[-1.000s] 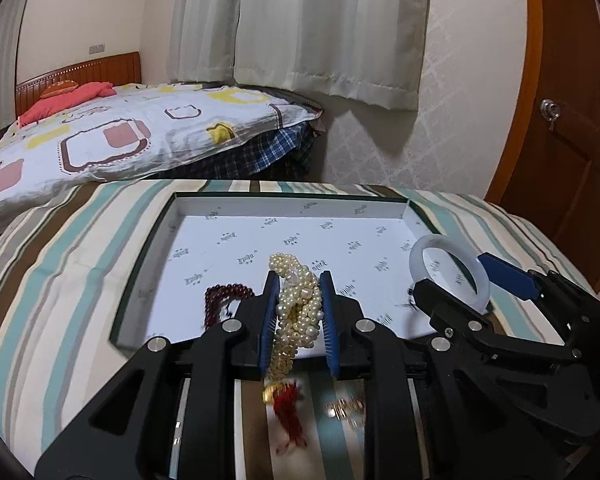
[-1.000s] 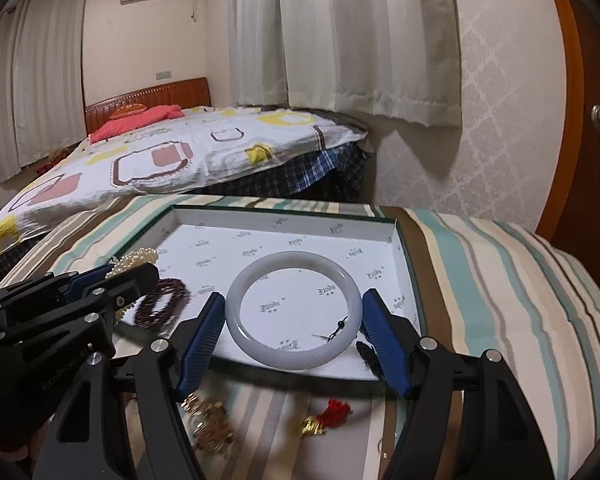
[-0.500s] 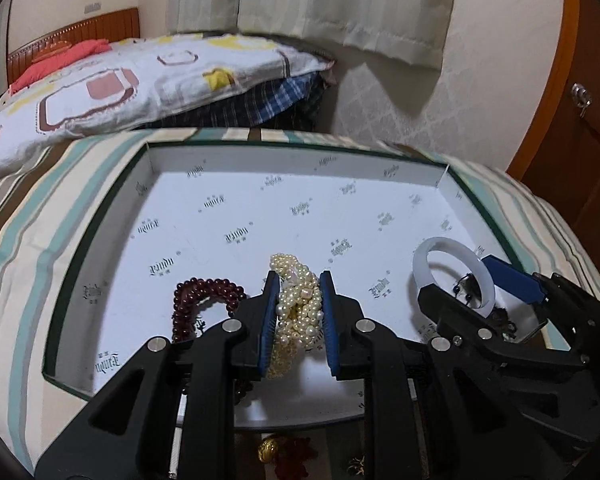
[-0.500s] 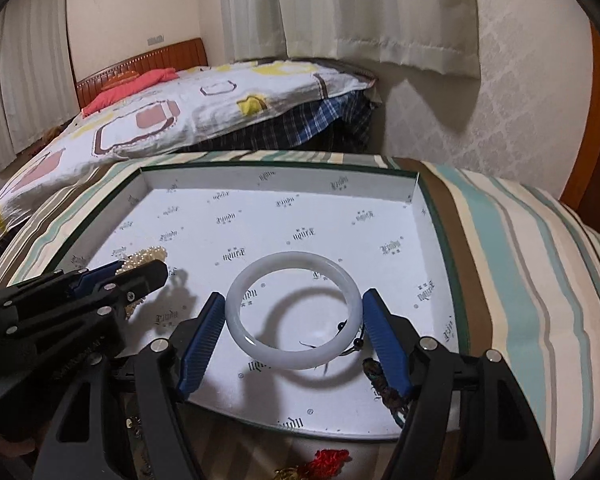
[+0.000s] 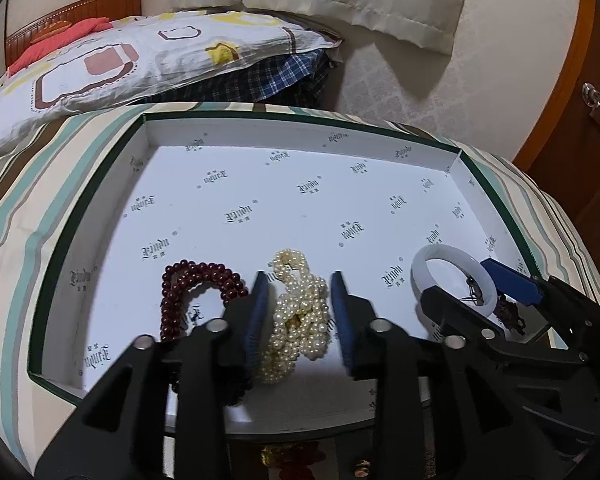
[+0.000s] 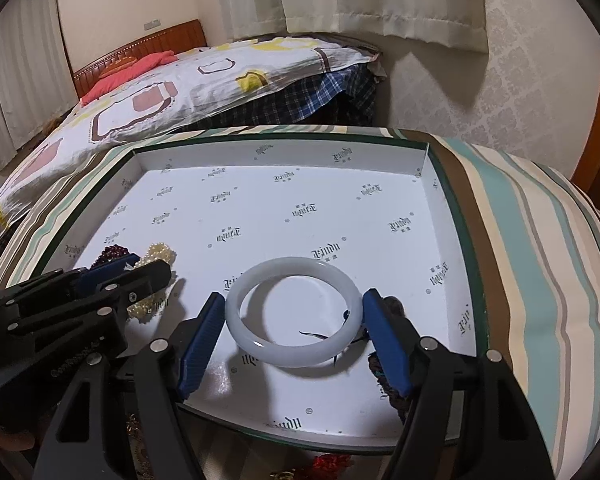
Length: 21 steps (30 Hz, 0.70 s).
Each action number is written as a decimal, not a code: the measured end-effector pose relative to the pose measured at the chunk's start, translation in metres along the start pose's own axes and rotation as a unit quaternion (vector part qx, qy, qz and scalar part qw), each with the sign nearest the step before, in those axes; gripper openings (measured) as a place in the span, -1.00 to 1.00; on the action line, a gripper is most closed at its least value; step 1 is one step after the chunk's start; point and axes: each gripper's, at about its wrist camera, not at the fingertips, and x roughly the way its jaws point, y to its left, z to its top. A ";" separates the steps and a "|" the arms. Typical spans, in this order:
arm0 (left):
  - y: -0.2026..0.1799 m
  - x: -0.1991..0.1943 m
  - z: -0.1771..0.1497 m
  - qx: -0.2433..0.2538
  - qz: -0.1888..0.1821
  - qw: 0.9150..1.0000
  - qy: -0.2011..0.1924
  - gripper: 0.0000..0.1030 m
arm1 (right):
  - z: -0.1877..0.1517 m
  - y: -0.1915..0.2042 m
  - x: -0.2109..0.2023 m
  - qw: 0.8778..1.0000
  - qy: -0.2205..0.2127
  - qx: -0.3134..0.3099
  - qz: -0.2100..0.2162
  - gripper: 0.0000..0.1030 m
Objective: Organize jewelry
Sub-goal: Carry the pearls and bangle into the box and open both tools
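Note:
A shallow white-lined box [image 5: 300, 130] [image 6: 280, 154] with a dark green rim lies on the striped cloth. My left gripper [image 5: 298, 280] [image 6: 148, 264] is low over its near left part. Its jaws are opening, and a bundled pearl strand [image 5: 300, 312] lies on the box floor between the pads with small gaps on both sides. A dark red bead bracelet [image 5: 192, 276] [image 6: 112, 252] rests just left of it. My right gripper [image 6: 294, 300] [image 5: 460, 280] is shut on a white bangle [image 6: 292, 316] [image 5: 452, 264], held flat just above the box floor with a dark cord dangling.
The striped cloth [image 5: 20, 208] [image 6: 540, 260] covers the table around the box. Small gold and red trinkets [image 5: 288, 452] [image 6: 328, 460] lie in front of the box's near edge. A bed [image 5: 100, 60] stands behind, a wooden door [image 5: 572, 140] to the right.
Both grippers came forward and down over the box. The left jaws have spread off the pearl strand, which now lies on the box floor. The bangle stays gripped, lower.

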 end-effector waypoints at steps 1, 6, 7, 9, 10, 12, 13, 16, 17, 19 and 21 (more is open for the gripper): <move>0.001 -0.001 0.000 -0.002 0.000 1.000 -0.002 -0.21 | 0.001 -0.001 0.000 1.000 0.000 0.001 0.000 0.34; 0.003 -0.004 -0.001 -0.004 0.002 1.000 -0.004 -0.10 | 0.000 -0.001 -0.001 1.000 -0.003 -0.001 -0.003 0.34; 0.003 -0.004 -0.002 -0.005 0.002 1.000 -0.005 -0.05 | 0.001 -0.001 -0.002 1.000 -0.006 -0.002 -0.004 0.35; 0.005 -0.006 -0.001 -0.010 0.003 1.000 -0.007 0.03 | 0.001 0.000 -0.006 1.000 -0.017 -0.006 -0.009 0.36; 0.005 -0.007 -0.001 -0.011 0.002 1.000 -0.008 0.08 | 0.002 0.000 -0.008 1.000 -0.020 -0.007 -0.010 0.37; 0.006 -0.009 -0.001 -0.013 0.001 1.000 -0.011 0.12 | 0.004 -0.001 -0.010 1.000 -0.025 -0.008 -0.011 0.37; 0.006 -0.010 -0.001 -0.012 0.001 1.000 -0.013 0.15 | 0.004 0.000 -0.012 1.000 -0.027 -0.009 -0.012 0.37; 0.005 -0.014 -0.002 -0.009 0.003 1.000 -0.020 0.18 | 0.004 0.000 -0.016 0.999 -0.034 -0.012 -0.015 0.37; 0.005 -0.015 -0.002 -0.008 0.004 1.000 -0.022 0.19 | 0.004 0.000 -0.016 0.999 -0.036 -0.011 -0.016 0.37; 0.004 -0.016 -0.002 -0.006 0.006 1.000 -0.025 0.21 | 0.003 0.001 -0.018 0.999 -0.039 -0.011 -0.017 0.37; 0.005 -0.017 -0.002 -0.006 0.007 1.000 -0.027 0.23 | 0.003 0.000 -0.019 0.999 -0.041 -0.010 -0.018 0.37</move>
